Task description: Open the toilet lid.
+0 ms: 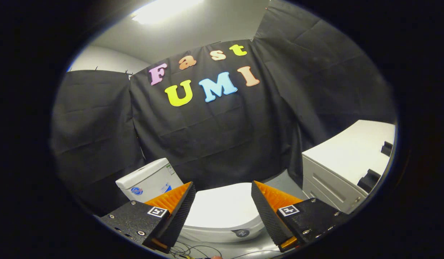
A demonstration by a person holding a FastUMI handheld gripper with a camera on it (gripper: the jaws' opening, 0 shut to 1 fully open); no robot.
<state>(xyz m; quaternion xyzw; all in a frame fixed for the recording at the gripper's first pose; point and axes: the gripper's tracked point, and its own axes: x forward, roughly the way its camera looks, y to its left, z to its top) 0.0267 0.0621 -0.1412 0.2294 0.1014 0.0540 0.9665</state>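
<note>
jaws [223, 187] wide open, empty | toilet lid [223, 210] closed, beyond them | risk: jaws slip off the smooth rim

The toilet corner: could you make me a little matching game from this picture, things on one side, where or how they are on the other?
Things:
1. toilet lid
2. tank
3. cabinet
4. gripper

Descriptions:
A. open, holding nothing
B. down flat, seen between the fingers
C. beyond the left finger, against the black cloth
D. beyond the right finger, with drawers

Pairs: 1-B, 2-C, 3-D, 4-A
</note>
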